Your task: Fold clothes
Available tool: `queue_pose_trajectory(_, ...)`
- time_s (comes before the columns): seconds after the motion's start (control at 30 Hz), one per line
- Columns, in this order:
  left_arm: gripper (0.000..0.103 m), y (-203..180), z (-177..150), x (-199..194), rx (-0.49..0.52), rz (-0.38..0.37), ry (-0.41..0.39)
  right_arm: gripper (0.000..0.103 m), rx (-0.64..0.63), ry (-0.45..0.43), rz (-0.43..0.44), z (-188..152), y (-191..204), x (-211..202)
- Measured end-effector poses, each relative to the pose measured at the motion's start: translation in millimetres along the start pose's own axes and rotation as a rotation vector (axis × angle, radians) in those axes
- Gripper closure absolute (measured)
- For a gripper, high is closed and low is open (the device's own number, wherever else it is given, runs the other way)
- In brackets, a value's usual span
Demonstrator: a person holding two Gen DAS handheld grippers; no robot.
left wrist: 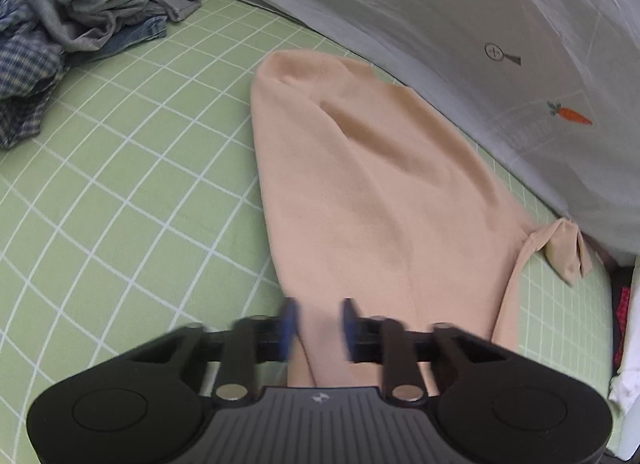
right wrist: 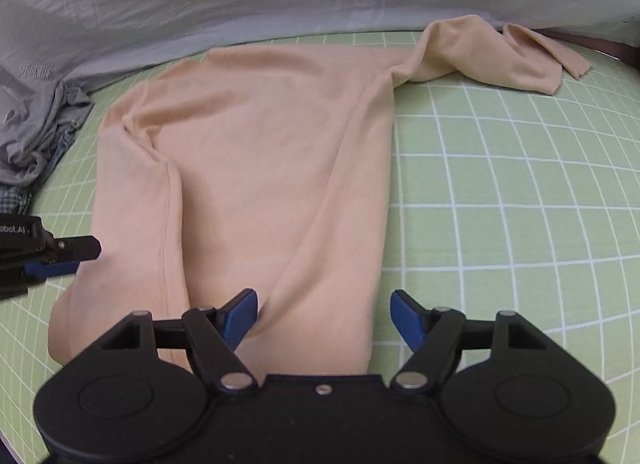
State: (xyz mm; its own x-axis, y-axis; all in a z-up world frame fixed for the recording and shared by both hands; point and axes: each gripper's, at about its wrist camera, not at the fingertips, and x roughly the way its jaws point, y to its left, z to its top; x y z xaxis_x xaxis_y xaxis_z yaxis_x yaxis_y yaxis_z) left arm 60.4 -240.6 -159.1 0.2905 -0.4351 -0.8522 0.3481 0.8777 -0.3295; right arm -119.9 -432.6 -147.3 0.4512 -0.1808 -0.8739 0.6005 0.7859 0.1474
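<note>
A peach long-sleeved top (right wrist: 260,151) lies spread on a green bedsheet with a white grid (right wrist: 500,191); every place below is given relative to this top. Its body is mostly flat, with soft creases running along its length. One sleeve is laid inward over the body on the left side. The other sleeve (right wrist: 492,55) trails out from the far right shoulder, loose and crumpled on the sheet, not yet folded.

The right gripper (right wrist: 324,314) hangs over the near hem of the top, its blue jaws spread wide with fabric below them but nothing pinched. The left gripper (left wrist: 318,328) is at the near left edge of the top. Its blue pads are motion-blurred in the left wrist view, so the picture alone is unclear there; it reads as clamped together, and whether cloth is caught between the pads I cannot tell.

Beyond the far edge of the top rises a pale grey quilt (left wrist: 460,23) printed with small carrots. To the far left sits a heap of unfolded clothes (left wrist: 72,23), grey, denim and checked.

The step in hand appears to be taking hold of the hem. Next, the right jaws would need to close on the hem corner, and the loose sleeve needs bringing in.
</note>
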Motion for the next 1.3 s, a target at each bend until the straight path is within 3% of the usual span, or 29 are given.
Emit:
queue_pose_trajectory(0.17, 0.102, 10, 7, -11, -0.013, -0.024, -0.022, 0.029, -0.028, 0.006, -0.018, -3, 3, 3)
queue_pose_trajectory(0.37, 0.102, 34, 30, -51, -0.012, -0.006, -0.089, 0.031, -0.040, 0.019, -0.040, -6, 5, 6)
queue_pose_trajectory(0.43, 0.102, 46, 42, -64, -0.001, 0.051, -0.132, 0.031, -0.043, 0.022, -0.056, -7, 7, 8)
queue_pose_trajectory(0.53, 0.102, 70, 63, -83, 0.011, 0.203, -0.211, 0.032, -0.036, 0.024, -0.079, -7, 8, 9)
queue_pose_trajectory(0.67, 0.100, 104, 90, -90, -0.019, 0.342, -0.257, 0.031, -0.028, 0.014, -0.118, -9, 12, 7)
queue_pose_trajectory(0.73, 0.092, 104, 95, -91, -0.007, 0.351, -0.256, 0.030, -0.046, -0.008, -0.153, -9, 19, 3)
queue_pose_trajectory(0.8, 0.061, 93, 91, -88, 0.014, 0.315, -0.250, 0.027, -0.067, -0.035, -0.187, -9, 25, -1)
queue_pose_trajectory(0.87, 0.043, 76, 81, -80, 0.044, 0.268, -0.223, 0.013, -0.084, -0.065, -0.211, -10, 32, -3)
queue_pose_trajectory(0.9, 0.036, 68, 75, -76, 0.056, 0.248, -0.209, 0.011, -0.093, -0.071, -0.220, -10, 35, -2)
queue_pose_trajectory(1.03, 0.034, 29, 50, -56, 0.101, 0.140, -0.102, 0.010, -0.135, -0.033, -0.218, -11, 45, 6)
queue_pose_trajectory(1.13, 0.034, -3, 31, -46, 0.153, 0.062, -0.037, 0.016, -0.174, -0.025, -0.221, -13, 48, 6)
queue_pose_trajectory(1.2, 0.034, -24, 19, -43, 0.196, 0.031, -0.011, 0.027, -0.198, -0.018, -0.218, -14, 48, 3)
queue_pose_trajectory(1.27, 0.034, -42, 7, -40, 0.242, 0.002, 0.008, 0.060, -0.217, -0.012, -0.226, -15, 47, -1)
queue_pose_trajectory(1.3, 0.034, -49, 1, -37, 0.267, -0.003, 0.019, 0.067, -0.218, -0.010, -0.224, -16, 45, -2)
